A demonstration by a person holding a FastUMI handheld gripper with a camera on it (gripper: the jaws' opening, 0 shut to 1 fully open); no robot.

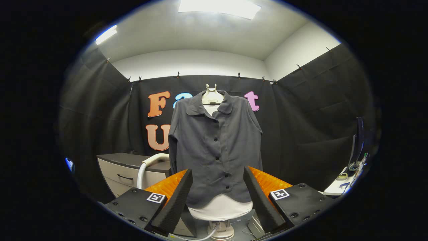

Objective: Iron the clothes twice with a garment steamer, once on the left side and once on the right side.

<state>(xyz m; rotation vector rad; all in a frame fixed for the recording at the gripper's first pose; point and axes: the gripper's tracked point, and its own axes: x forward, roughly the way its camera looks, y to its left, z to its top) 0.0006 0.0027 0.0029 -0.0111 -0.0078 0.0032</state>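
A dark grey buttoned shirt (215, 147) hangs on a white mannequin torso (220, 208) on a stand, straight ahead and beyond my fingers. My gripper (218, 197) is open, its two black foam-padded fingers (177, 199) spread wide with nothing between them. The shirt's lower hem shows in the gap, well beyond the fingertips. A white steamer hose (147, 165) curves up to the left of the shirt, behind the left finger. The steamer head itself is hidden.
A grey-topped cabinet with drawers (125, 169) stands to the left of the mannequin. A white table edge with small items and a dark monitor (351, 167) sits far right. The mannequin's round base (220, 231) stands low between the fingers.
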